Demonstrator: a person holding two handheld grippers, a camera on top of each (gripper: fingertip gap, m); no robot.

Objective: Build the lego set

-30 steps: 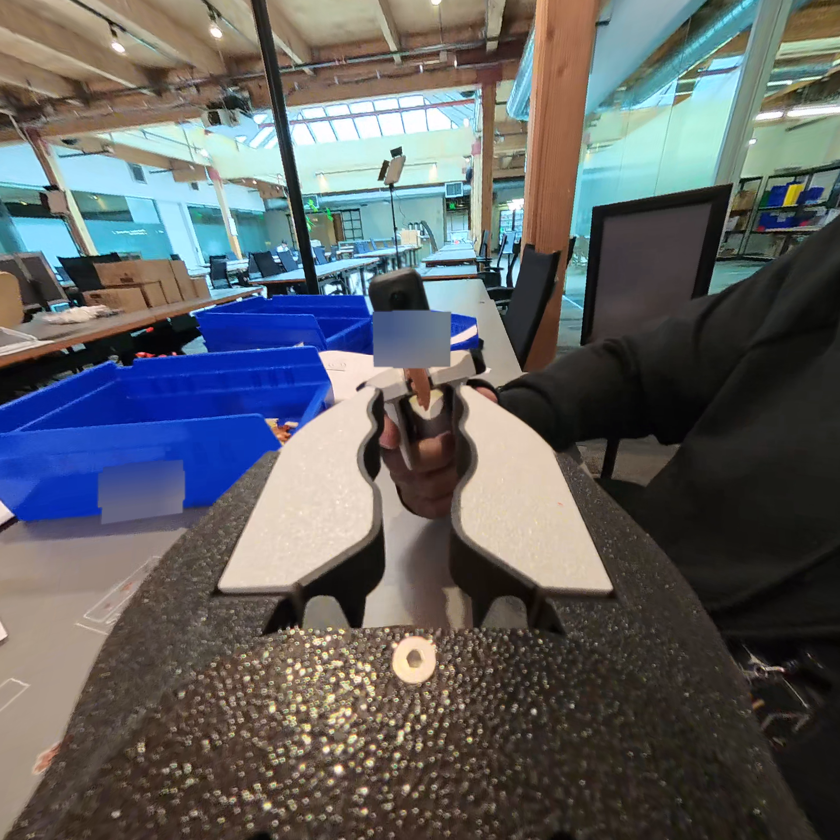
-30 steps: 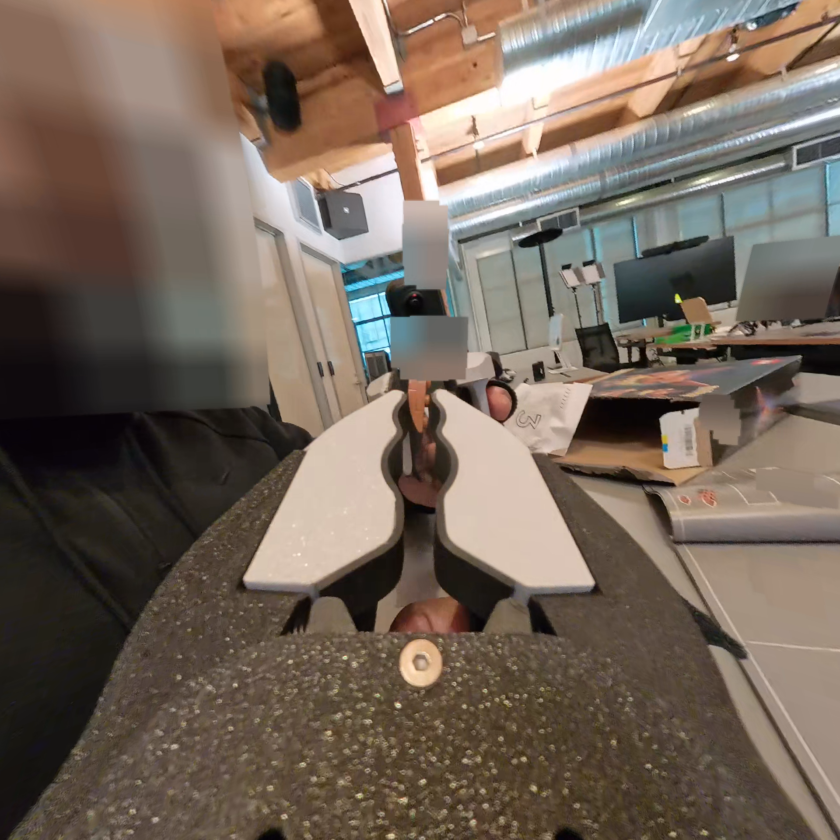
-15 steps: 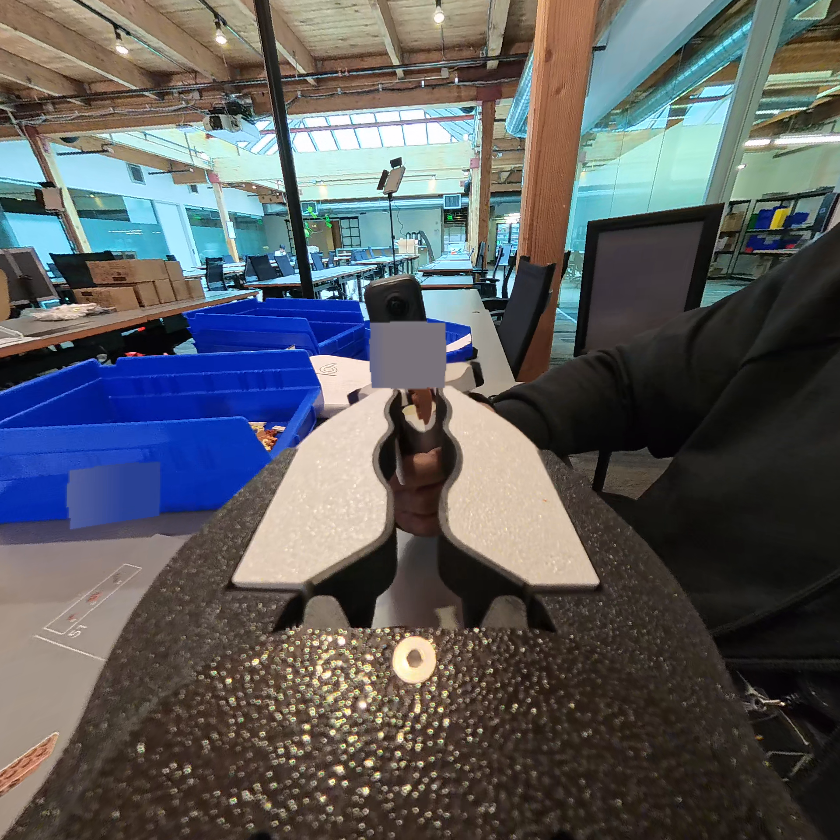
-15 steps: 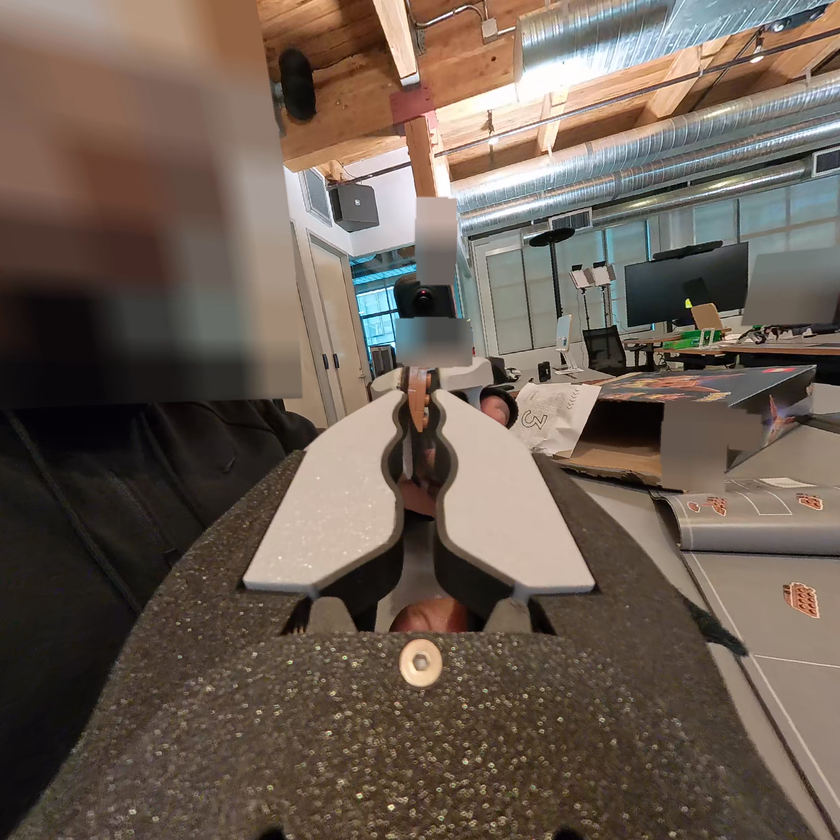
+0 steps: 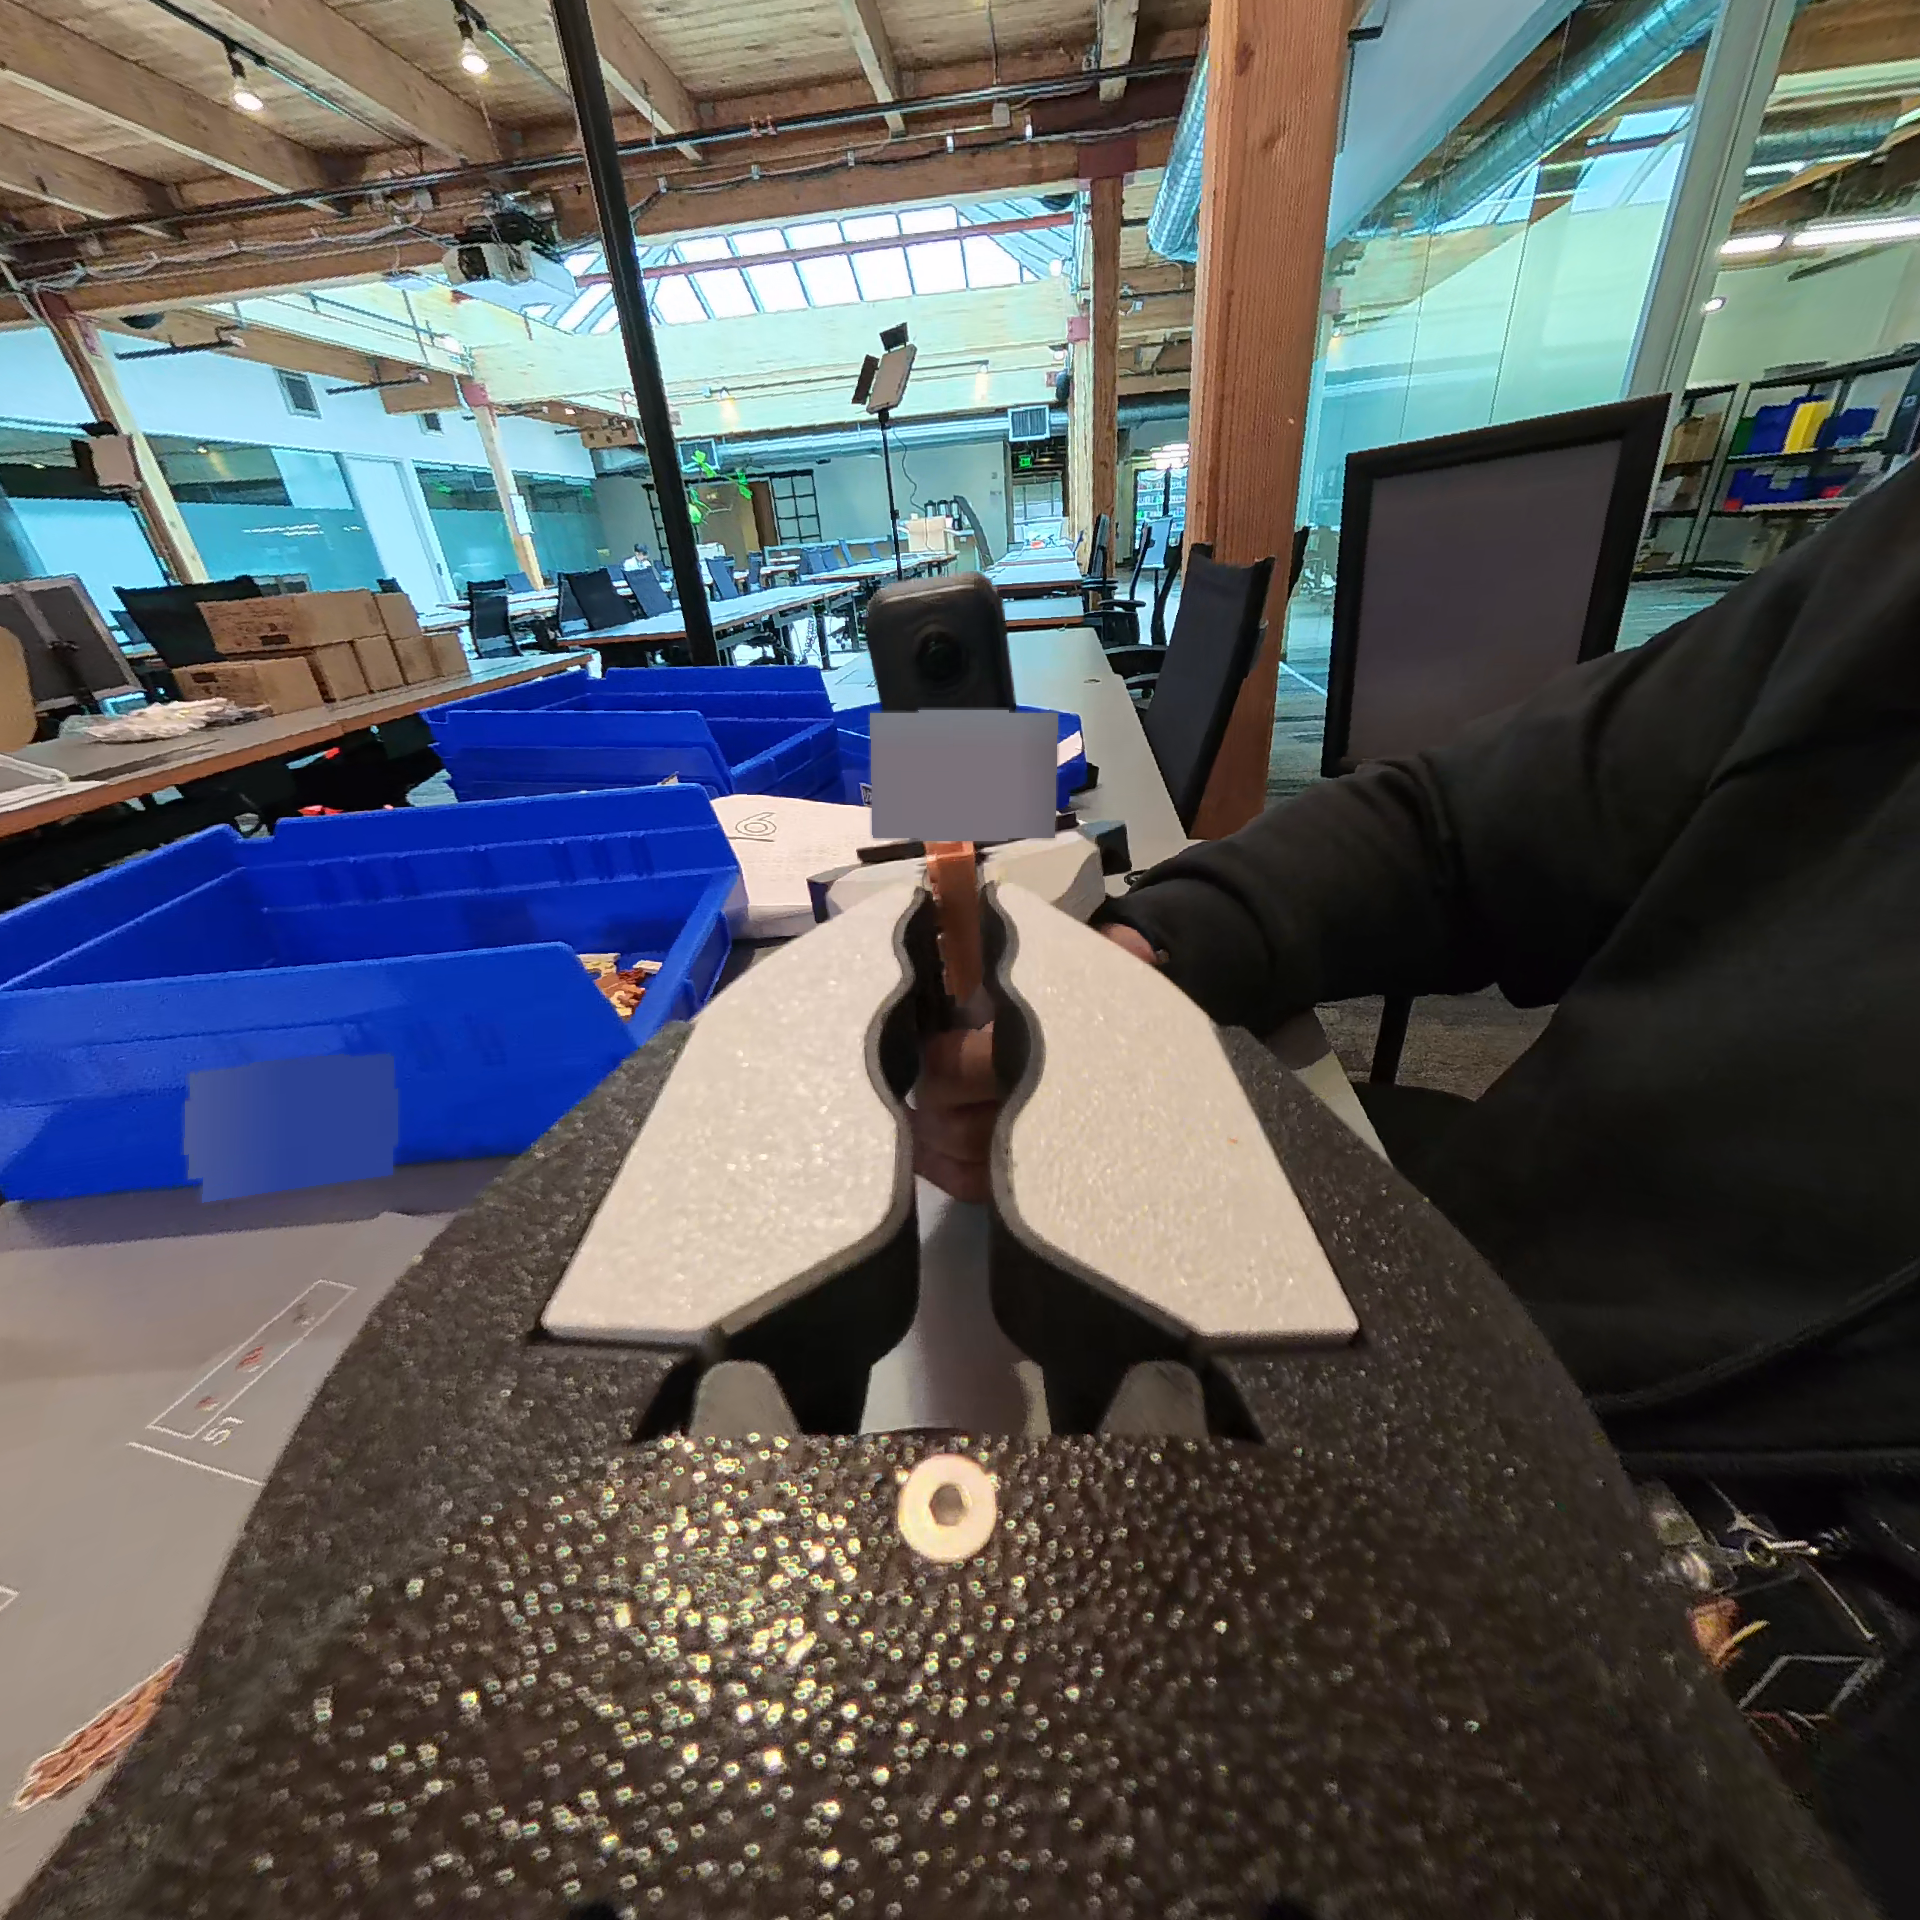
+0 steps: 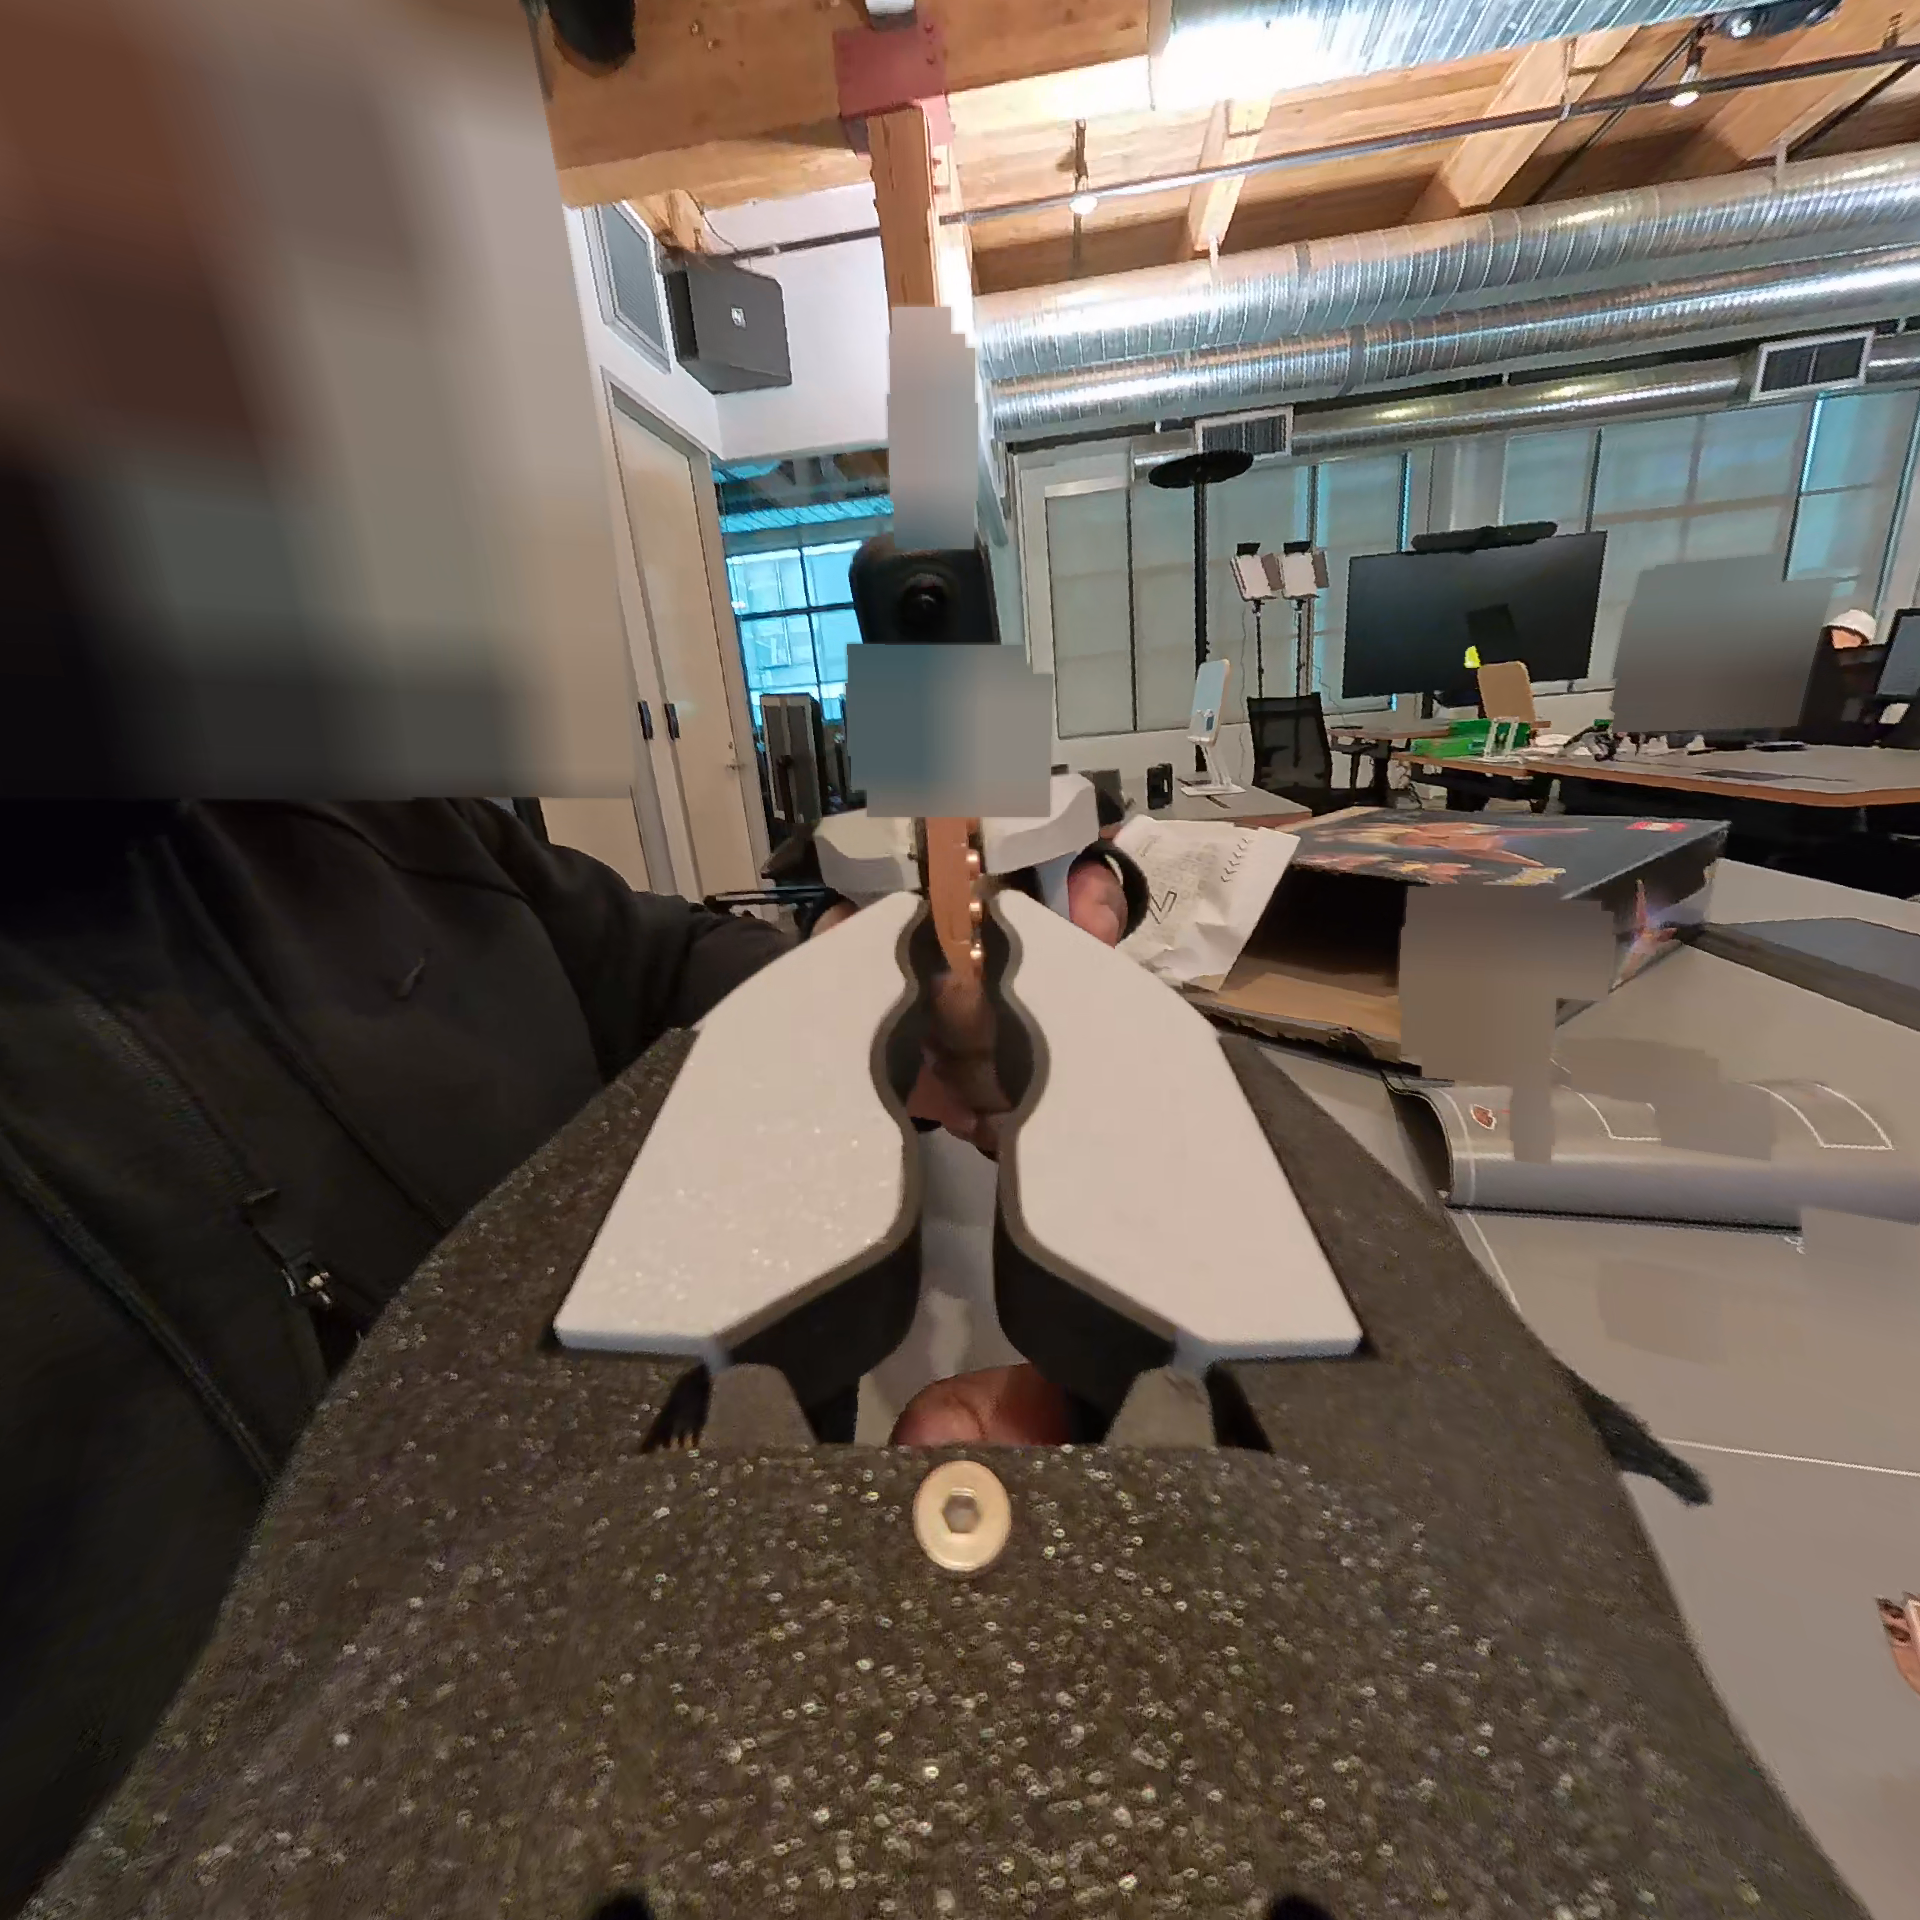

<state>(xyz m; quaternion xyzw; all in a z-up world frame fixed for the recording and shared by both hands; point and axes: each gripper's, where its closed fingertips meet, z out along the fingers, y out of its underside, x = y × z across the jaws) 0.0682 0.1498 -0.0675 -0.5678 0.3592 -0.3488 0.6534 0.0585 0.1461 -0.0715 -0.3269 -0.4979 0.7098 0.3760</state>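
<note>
A thin orange-brown studded plate (image 5: 954,914), apparently a plastic building-brick piece, is held upright in the air above the counter (image 5: 156,1340), pinched at once between the tips of both grippers, which face each other. The left gripper (image 5: 956,899) is clamped on one edge of it and the right gripper (image 6: 954,904) on the opposite edge, the pads of each being closed against its flat faces. The plate is judged to be light, stiff and smooth, so it may slip or twist if gripped only at a corner; a hold across the flat faces near an edge, as seen here, is judged the surest. To the left, a blue bin (image 5: 343,997) stands on the counter, and small brown and tan pieces (image 5: 621,982) lie in its near corner; more blue bins (image 5: 644,727) stand behind it, their contents hidden. On the other side, an opened cardboard box (image 6: 1455,904) with a printed lid lies on the counter, a crumpled white paper bag (image 6: 1205,894) resting at its mouth, and a booklet (image 6: 1621,1153) lies just in front.
</note>
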